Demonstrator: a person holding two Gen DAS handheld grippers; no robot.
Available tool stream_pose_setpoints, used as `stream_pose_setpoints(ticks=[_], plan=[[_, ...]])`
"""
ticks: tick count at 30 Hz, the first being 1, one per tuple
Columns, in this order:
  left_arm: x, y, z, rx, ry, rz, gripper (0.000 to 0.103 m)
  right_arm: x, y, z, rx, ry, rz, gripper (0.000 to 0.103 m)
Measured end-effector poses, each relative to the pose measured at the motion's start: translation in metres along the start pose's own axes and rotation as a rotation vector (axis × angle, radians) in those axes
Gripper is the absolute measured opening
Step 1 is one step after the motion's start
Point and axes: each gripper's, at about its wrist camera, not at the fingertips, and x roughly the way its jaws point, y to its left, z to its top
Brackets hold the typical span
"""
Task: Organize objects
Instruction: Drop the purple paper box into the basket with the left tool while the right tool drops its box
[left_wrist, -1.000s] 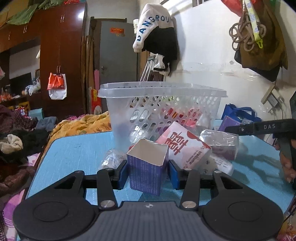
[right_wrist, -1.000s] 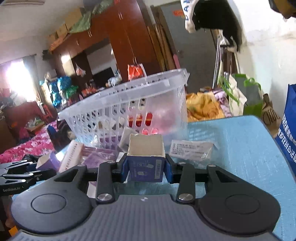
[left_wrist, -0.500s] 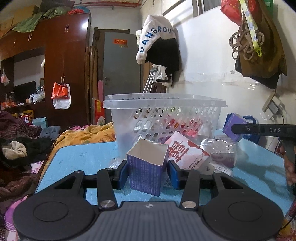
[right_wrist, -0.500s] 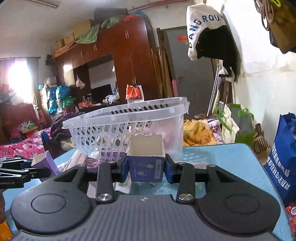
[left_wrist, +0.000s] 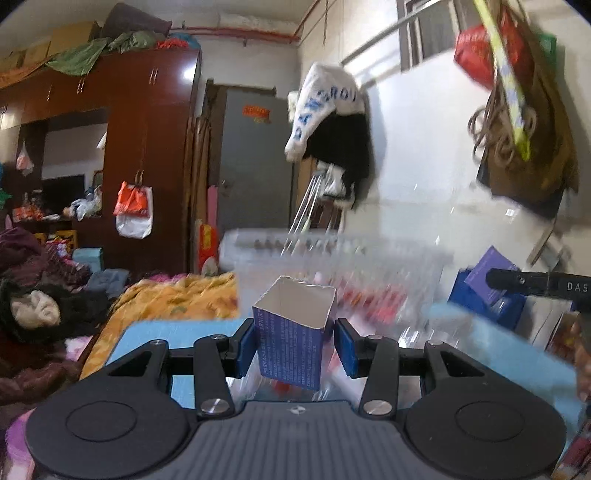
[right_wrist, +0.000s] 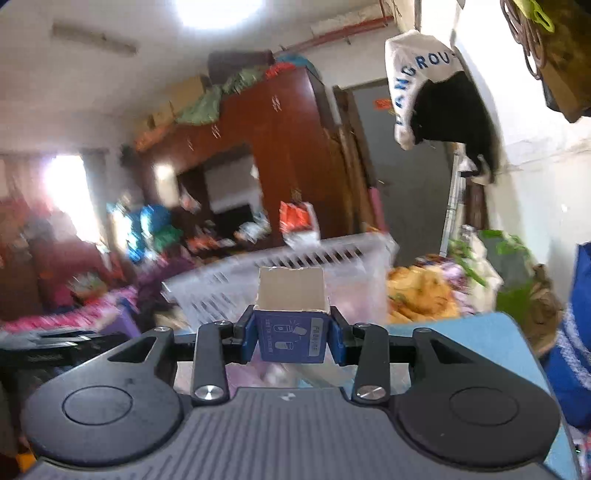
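My left gripper (left_wrist: 295, 345) is shut on an open purple box (left_wrist: 293, 334), held tilted in front of the clear plastic basket (left_wrist: 332, 251) on the blue table (left_wrist: 184, 328). My right gripper (right_wrist: 291, 338) is shut on a small open blue box (right_wrist: 291, 325), held near the rim of the same white basket (right_wrist: 295, 273). The right gripper with its box also shows at the right of the left wrist view (left_wrist: 495, 278). Both views are blurred by motion.
Packets lie blurred on the table below the basket (left_wrist: 369, 317). A wardrobe (left_wrist: 147, 147), a door (left_wrist: 251, 166) and hanging clothes (left_wrist: 328, 122) stand behind. Bedding (left_wrist: 173, 295) lies beyond the table's far edge. Blue bags (right_wrist: 576, 332) stand at the right.
Both grippers have risen and tilted up with their boxes. The basket and table now sit lower in both views, with the basket rim about level with the boxes.
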Motion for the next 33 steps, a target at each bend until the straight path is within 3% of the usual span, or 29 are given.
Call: stream_pose_setpoints(ticks=[4,8,10,13,15,17,18,19,21,24,26,28,31,33], plan=[[0.010,-0.004,0.046,0.003,-0.057,-0.053,0.049,0.018,0.023,0.040,-0.093,-0.014,-0.013,0.042],[0.061,-0.008,0.092,-0.028,-0.011,-0.083,0.049,0.068,0.031,0.076,-0.152,0.016,-0.004,0.042],[0.090,-0.007,0.103,-0.054,0.034,-0.086,0.050,0.100,0.023,0.085,-0.151,0.064,0.015,0.042],[0.123,-0.004,0.105,-0.084,0.075,-0.033,0.050,0.130,0.013,0.086,-0.111,0.140,-0.020,0.043],[0.136,-0.002,0.101,-0.087,0.095,-0.032,0.059,0.135,0.012,0.083,-0.125,0.134,-0.038,0.045],[0.144,-0.003,0.098,-0.075,0.114,-0.019,0.084,0.134,0.010,0.081,-0.124,0.110,-0.044,0.070],[0.147,-0.004,0.096,-0.059,0.127,-0.008,0.087,0.132,0.009,0.080,-0.118,0.109,-0.039,0.089],[0.147,-0.005,0.095,-0.048,0.135,0.002,0.087,0.128,0.009,0.080,-0.115,0.098,-0.041,0.097],[0.133,-0.006,0.092,-0.031,0.114,0.000,0.087,0.111,0.011,0.079,-0.109,0.071,-0.063,0.103],[0.091,0.000,0.083,-0.016,0.050,0.016,0.087,0.074,0.007,0.072,-0.098,0.052,-0.059,0.103],[0.070,0.006,0.073,-0.010,0.037,0.033,0.094,0.050,-0.005,0.060,-0.084,0.050,-0.083,0.103],[0.055,0.014,0.055,-0.006,0.046,0.039,0.098,0.043,-0.021,0.048,-0.032,0.119,-0.154,0.103],[0.046,0.030,0.031,-0.048,0.071,0.057,0.098,0.056,-0.051,0.024,0.050,0.301,-0.177,0.084],[0.051,0.041,0.025,-0.077,0.123,0.045,0.098,0.067,-0.057,0.011,0.040,0.368,-0.211,0.080]])
